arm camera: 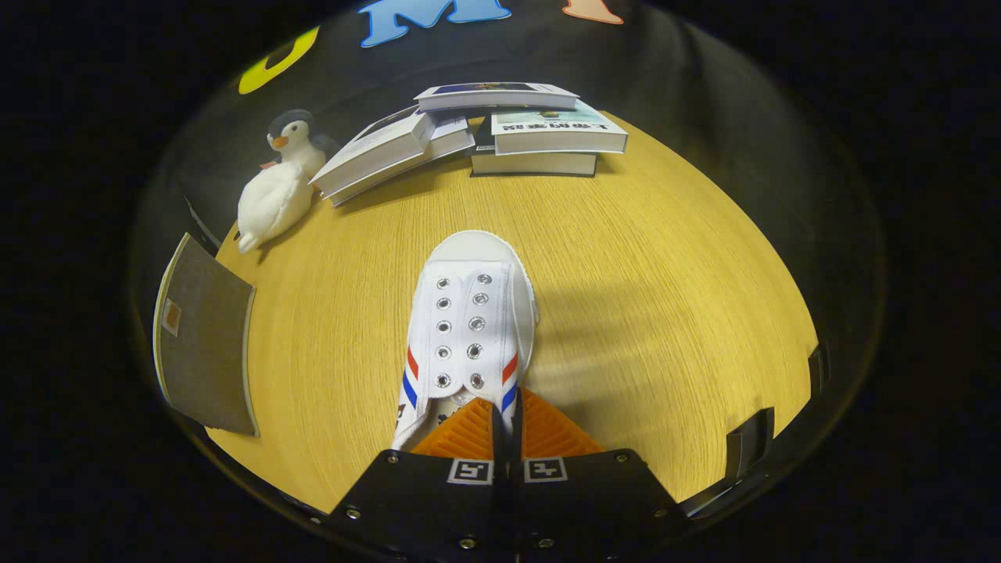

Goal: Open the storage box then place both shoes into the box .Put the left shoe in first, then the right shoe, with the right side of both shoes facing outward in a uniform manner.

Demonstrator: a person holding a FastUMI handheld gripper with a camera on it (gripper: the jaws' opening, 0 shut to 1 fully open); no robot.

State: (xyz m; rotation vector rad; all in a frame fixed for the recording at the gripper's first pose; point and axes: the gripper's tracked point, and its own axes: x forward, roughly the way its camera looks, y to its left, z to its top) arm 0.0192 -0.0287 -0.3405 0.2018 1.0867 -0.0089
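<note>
A white canvas shoe (469, 313) with red and blue side stripes and no laces points away from me, toe toward the books. My gripper (504, 414) is shut on the shoe, with the right edge of its opening pinched between the two fingers (461, 434). The heel is hidden behind the fingers. The shoe's shadow falls on the wooden table (641, 258) to its right, so it seems lifted off the surface. A grey fabric panel of the storage box (205, 336), with a small orange tag, lies flat at the table's left edge, well left of the shoe.
Several books (500, 129) are stacked and leaning at the far side of the table. A plush penguin (278, 188) lies left of them. Black clamps (751, 442) sit on the table's right rim. Bare wood lies right of the shoe.
</note>
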